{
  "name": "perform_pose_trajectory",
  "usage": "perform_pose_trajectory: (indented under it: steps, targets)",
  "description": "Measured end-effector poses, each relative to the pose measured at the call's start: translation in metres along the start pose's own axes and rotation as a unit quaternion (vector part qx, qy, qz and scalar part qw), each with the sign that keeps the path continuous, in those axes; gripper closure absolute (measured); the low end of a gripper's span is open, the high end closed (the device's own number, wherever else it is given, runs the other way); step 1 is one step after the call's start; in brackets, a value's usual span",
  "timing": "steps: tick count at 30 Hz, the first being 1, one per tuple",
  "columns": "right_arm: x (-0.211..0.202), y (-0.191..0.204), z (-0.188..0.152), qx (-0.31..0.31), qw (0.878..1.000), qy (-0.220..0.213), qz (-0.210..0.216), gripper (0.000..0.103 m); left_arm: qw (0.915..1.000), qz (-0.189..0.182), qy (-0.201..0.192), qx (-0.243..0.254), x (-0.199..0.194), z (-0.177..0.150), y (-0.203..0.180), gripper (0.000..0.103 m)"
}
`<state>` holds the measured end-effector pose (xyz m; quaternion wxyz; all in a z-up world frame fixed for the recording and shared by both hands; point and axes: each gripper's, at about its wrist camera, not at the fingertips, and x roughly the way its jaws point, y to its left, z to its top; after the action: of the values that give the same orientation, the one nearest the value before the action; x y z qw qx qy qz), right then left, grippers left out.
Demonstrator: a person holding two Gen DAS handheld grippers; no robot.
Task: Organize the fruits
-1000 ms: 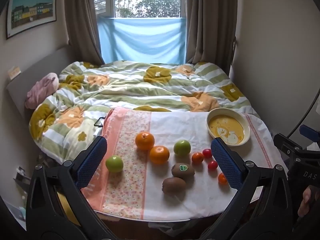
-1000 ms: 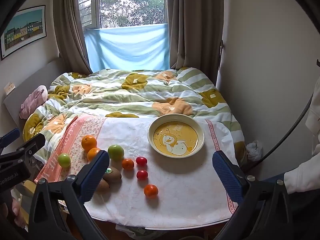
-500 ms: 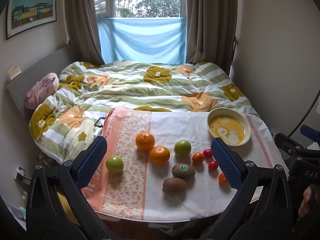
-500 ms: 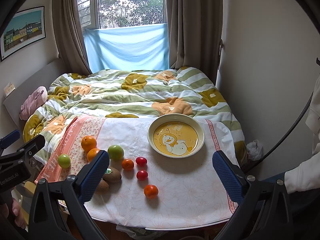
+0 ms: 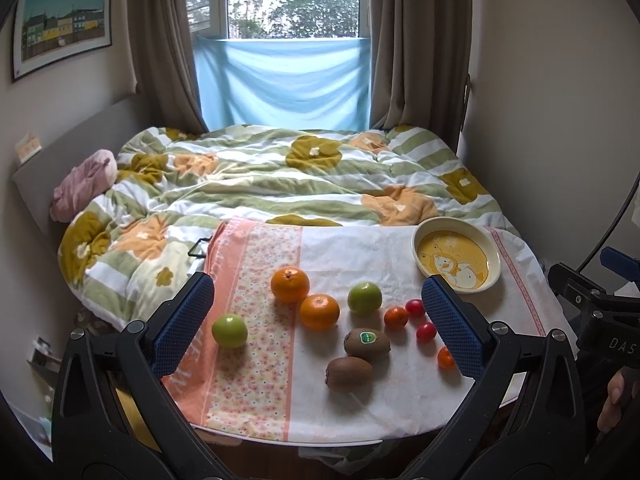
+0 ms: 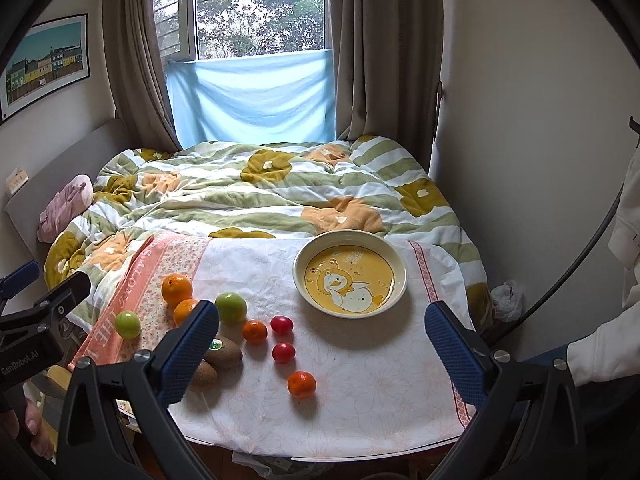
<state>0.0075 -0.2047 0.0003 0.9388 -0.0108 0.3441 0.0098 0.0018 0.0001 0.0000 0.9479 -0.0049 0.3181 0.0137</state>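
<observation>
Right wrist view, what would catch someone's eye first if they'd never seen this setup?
Probably the yellow duck bowl, empty at the cloth's far right. Next, the loose fruit on the left: two oranges, green apples, kiwis and cherry tomatoes. Both the right gripper and the left gripper hover open, holding nothing.

A rumpled floral quilt point(image 5: 280, 184) covers the bed below brown curtains point(image 6: 376, 48) and a framed picture point(image 5: 60, 24).
</observation>
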Motion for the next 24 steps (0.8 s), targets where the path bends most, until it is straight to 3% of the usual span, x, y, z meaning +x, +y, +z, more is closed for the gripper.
perform_pose_trajectory:
  steps: [24]
  targets:
    - [0.0003, 0.0008, -0.0011, 0.001, 1.000, -0.001, 0.000, 0.000, 1.0000, 0.000, 0.000, 0.000, -0.0004, -0.0001, 0.0010, 0.000]
